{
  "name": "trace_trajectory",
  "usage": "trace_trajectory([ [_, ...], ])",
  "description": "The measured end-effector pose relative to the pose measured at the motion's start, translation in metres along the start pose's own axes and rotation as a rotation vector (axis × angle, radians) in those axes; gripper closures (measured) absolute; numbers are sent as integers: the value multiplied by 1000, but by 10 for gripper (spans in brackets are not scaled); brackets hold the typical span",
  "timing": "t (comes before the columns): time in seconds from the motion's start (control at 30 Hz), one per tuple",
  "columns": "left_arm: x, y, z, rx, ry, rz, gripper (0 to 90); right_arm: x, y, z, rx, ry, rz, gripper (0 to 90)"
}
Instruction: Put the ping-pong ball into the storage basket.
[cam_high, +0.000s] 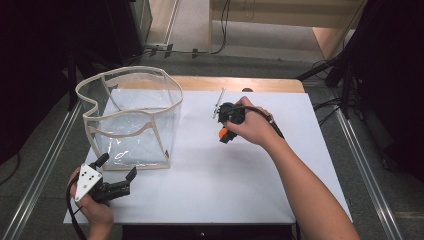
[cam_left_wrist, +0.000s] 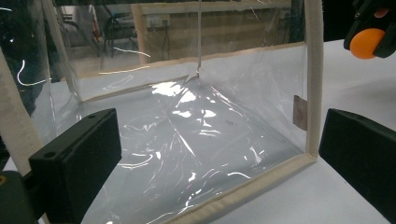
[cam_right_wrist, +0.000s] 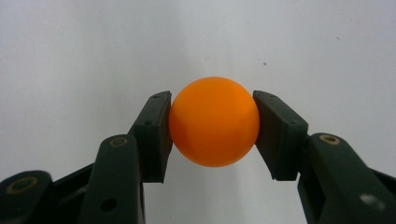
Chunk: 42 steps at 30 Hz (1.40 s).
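Right gripper (cam_high: 223, 134) has the small orange plastic ball (cam_right_wrist: 214, 122) clamped over the white table sheet (cam_high: 240, 170). Clear plastic bag with beige trim (cam_high: 131, 117) sits left, well apart; left gripper (cam_high: 118, 172) gapes empty beside it.

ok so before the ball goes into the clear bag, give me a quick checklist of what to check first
1. Orange ball gripped: ok, the right hand-held gripper has a pad pressed on each side of it.
2. Ball off the table: cannot tell, white table lies behind it, contact unclear.
3. Clear bag mouth open: ok, the cream rim stands open facing up.
4. Bag upright: ok, it stands on its base at the table's left.
5. Left hand-held gripper ready to steady the bag: not ok yet, jaws open by the bag's near bottom edge, not touching it.
6. Path from ball to bag: ok, bare table between them.
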<state>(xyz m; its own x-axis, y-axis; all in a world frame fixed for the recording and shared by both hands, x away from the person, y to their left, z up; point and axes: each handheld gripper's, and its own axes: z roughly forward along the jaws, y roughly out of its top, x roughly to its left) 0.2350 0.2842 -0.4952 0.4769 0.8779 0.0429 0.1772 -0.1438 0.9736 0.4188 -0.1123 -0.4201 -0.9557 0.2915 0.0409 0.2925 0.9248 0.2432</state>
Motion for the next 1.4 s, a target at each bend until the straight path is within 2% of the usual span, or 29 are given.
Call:
trace_trajectory([
  [0.1,0,0,0,0,-1,1,0,0,1,0,6,1,7,476],
  [0.57,-1,0,0,3,2,5,0,1,9,-11,0,0,-16,476],
  [0.87,-1,0,0,9,2,10,0,1,15,-20,2,16,-19,478],
  [0.9,-1,0,0,9,3,9,0,0,16,-21,-8,15,-33,478],
  [0.97,-1,0,0,9,2,8,0,1,18,-22,-5,17,-22,478],
  [1.37,-1,0,0,6,1,7,0,3,33,-26,-1,26,-54,478],
  [1.4,-1,0,0,4,2,5,0,4,36,-28,6,25,-45,478],
])
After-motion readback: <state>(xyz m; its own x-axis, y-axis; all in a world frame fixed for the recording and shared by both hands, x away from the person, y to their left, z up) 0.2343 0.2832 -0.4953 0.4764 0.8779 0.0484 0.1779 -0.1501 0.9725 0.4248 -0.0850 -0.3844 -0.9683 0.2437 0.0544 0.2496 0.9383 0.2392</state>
